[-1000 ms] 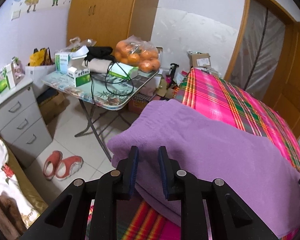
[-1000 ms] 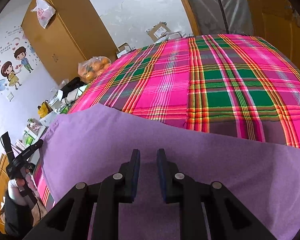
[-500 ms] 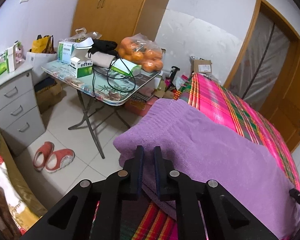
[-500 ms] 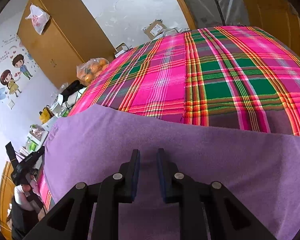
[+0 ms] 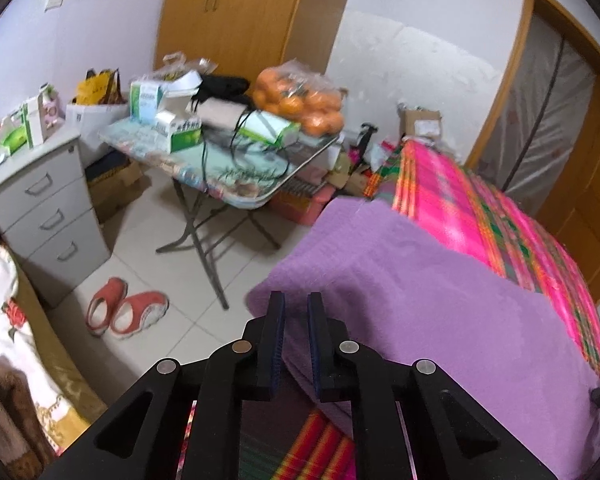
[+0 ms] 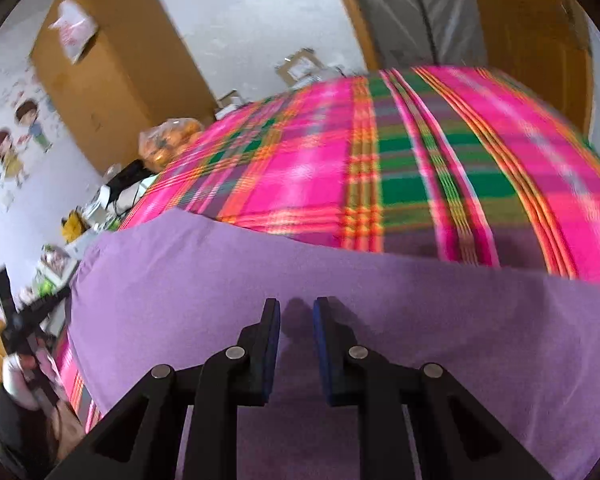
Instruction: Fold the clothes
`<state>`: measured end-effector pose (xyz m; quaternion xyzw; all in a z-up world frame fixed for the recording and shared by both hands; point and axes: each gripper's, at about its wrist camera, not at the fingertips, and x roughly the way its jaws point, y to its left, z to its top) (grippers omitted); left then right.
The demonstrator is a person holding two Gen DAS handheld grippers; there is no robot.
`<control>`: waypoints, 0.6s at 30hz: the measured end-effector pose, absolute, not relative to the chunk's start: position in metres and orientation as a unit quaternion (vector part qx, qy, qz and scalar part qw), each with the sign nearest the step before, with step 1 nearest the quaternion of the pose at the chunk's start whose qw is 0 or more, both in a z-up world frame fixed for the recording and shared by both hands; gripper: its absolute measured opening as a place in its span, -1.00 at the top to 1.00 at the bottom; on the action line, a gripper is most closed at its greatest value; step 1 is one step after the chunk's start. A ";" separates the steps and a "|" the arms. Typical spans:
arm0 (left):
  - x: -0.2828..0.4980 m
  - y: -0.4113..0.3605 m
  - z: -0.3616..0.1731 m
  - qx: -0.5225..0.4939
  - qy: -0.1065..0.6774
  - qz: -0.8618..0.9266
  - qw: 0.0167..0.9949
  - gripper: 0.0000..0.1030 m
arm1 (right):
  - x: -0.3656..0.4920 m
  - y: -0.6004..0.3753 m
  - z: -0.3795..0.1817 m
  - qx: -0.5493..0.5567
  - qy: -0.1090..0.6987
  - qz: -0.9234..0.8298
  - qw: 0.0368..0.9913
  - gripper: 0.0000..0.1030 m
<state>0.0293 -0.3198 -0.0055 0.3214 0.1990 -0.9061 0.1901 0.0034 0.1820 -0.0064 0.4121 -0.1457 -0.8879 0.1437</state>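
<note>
Left gripper (image 5: 296,308): narrow, pinching the purple cloth's (image 5: 440,320) corner.
Right gripper (image 6: 296,312): narrow; grip on cloth unclear.
Bed (image 6: 420,168): blurred.

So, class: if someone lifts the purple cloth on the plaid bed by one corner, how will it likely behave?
The purple cloth would probably sag and drape rather than stay flat: it already slumps softly over the bed edge. Its fuzzy surface suggests it is unlikely to slip from a grip. Folded in visible layers, it may fall open if only one layer is lifted.
</note>
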 end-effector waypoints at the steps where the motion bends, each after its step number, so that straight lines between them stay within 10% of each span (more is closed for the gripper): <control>1: 0.031 -0.319 -0.005 0.320 0.197 -0.906 0.194 0.77 | 0.003 0.184 -0.007 0.412 -0.150 -0.887 0.145 0.67; 18: -0.092 -0.271 0.027 0.385 0.099 -0.913 0.085 0.61 | 0.004 0.177 -0.007 0.413 -0.130 -0.891 0.138 0.61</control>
